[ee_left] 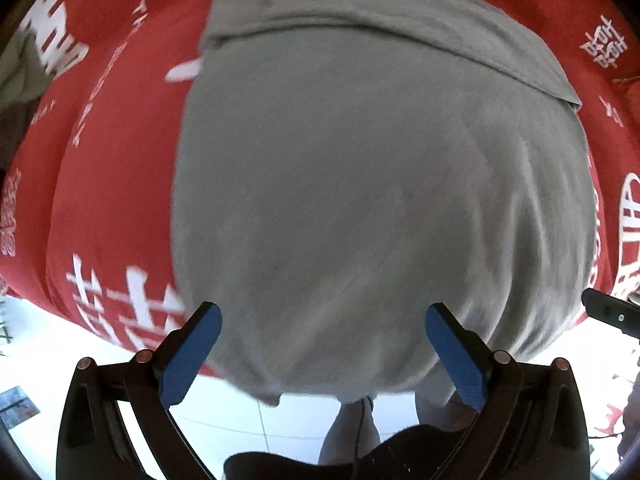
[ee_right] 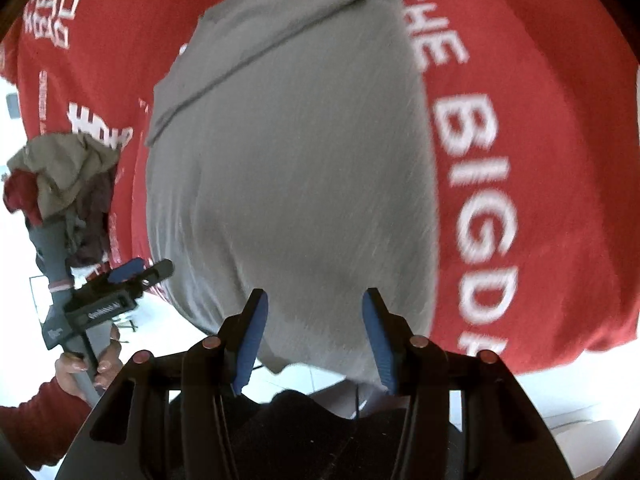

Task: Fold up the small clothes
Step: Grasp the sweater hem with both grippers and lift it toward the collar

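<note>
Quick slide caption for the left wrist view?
Open left gripper above gray garment spread on red printed cloth.

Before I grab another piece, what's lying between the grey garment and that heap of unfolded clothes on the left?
Only red printed cloth: the right wrist view shows nothing else between grey garment and clothes heap.

Matt grey knit cloth garment (ee_left: 360, 200) over red printed fabric desk (ee_left: 120, 120) cover — claw (ee_left: 322, 344) pads (ee_left: 192, 356) of blue textured rubber, black plastic frames.
</note>
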A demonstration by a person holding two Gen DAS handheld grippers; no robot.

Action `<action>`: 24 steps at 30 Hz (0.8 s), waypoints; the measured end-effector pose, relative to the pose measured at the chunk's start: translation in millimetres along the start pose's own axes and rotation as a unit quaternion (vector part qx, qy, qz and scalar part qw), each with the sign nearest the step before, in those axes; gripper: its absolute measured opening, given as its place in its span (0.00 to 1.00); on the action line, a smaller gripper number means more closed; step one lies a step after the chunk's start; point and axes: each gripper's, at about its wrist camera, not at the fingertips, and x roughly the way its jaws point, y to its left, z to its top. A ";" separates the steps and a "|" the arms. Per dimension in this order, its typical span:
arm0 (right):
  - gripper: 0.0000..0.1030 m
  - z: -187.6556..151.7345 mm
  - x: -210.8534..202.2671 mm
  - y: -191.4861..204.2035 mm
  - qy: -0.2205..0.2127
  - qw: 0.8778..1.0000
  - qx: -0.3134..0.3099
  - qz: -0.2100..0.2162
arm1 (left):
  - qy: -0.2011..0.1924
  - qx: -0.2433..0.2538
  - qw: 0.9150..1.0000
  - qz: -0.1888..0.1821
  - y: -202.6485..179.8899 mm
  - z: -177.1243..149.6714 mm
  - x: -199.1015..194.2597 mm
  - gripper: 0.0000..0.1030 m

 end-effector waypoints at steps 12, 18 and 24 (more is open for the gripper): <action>0.52 -61.6 17.7 -15.3 -0.009 0.999 0.026 -0.031 | -0.004 0.005 0.998 -0.062 62.1 -70.2 34.9 0.99; 0.52 -71.7 30.4 -41.4 0.017 0.999 0.017 -0.039 | -0.004 -0.016 0.993 -0.113 68.7 -79.1 64.1 0.99; 0.52 -71.5 39.5 -58.8 0.020 0.999 0.011 -0.038 | -0.007 -0.001 0.993 -0.116 59.1 -79.3 74.0 0.99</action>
